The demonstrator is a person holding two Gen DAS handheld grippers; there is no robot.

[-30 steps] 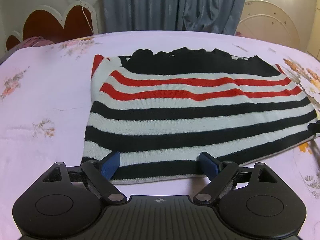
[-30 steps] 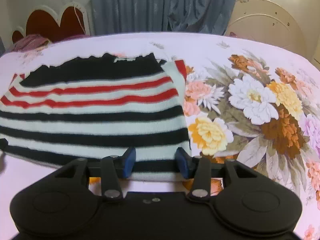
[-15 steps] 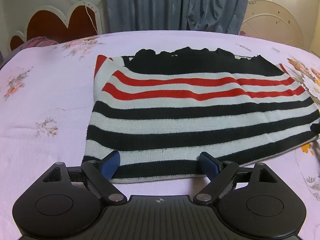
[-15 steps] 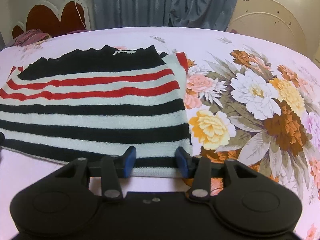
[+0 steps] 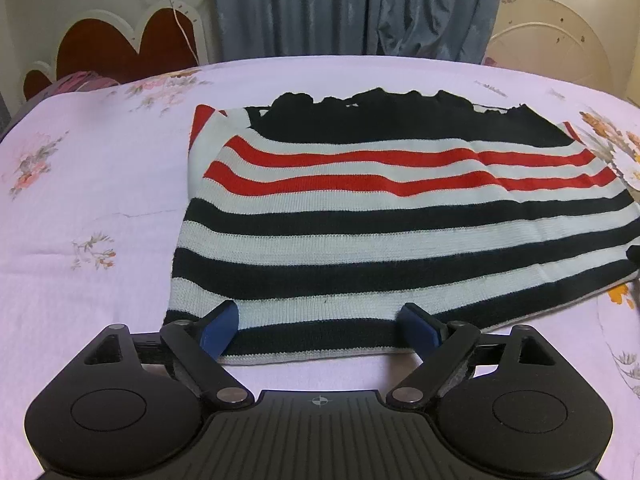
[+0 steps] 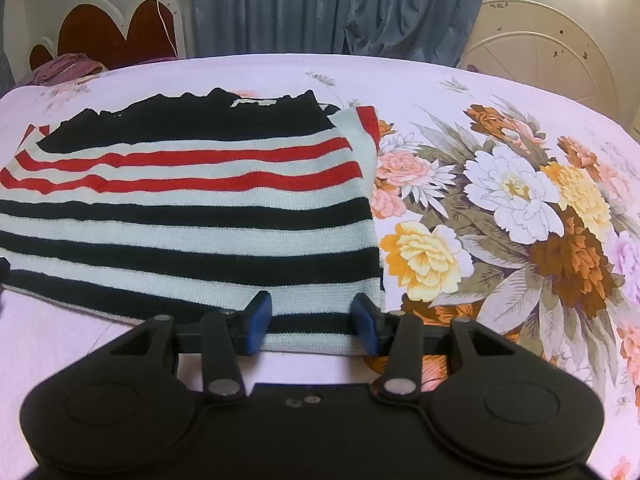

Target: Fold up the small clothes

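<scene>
A knitted sweater (image 5: 380, 216) with black, white and red stripes lies flat on the bed, its black neckline at the far side. My left gripper (image 5: 318, 316) is open wide over the left part of the near hem, its blue pads resting on the fabric well apart. In the right wrist view the same sweater (image 6: 192, 216) fills the left half. My right gripper (image 6: 312, 308) sits at the near right corner of the hem, its jaws partly apart. The hem lies flat between the pads, with no pinch.
The bed sheet (image 5: 80, 200) is pale pink, with a large flower print (image 6: 512, 200) right of the sweater. A heart-shaped headboard (image 5: 120, 48), grey curtains (image 5: 352, 8) and a round white panel (image 5: 560, 48) stand behind. A purple bundle (image 6: 68, 68) lies at the far left.
The right wrist view was blurred a second ago and is sharp now. Both grippers keep their place at the near hem with the same openings.
</scene>
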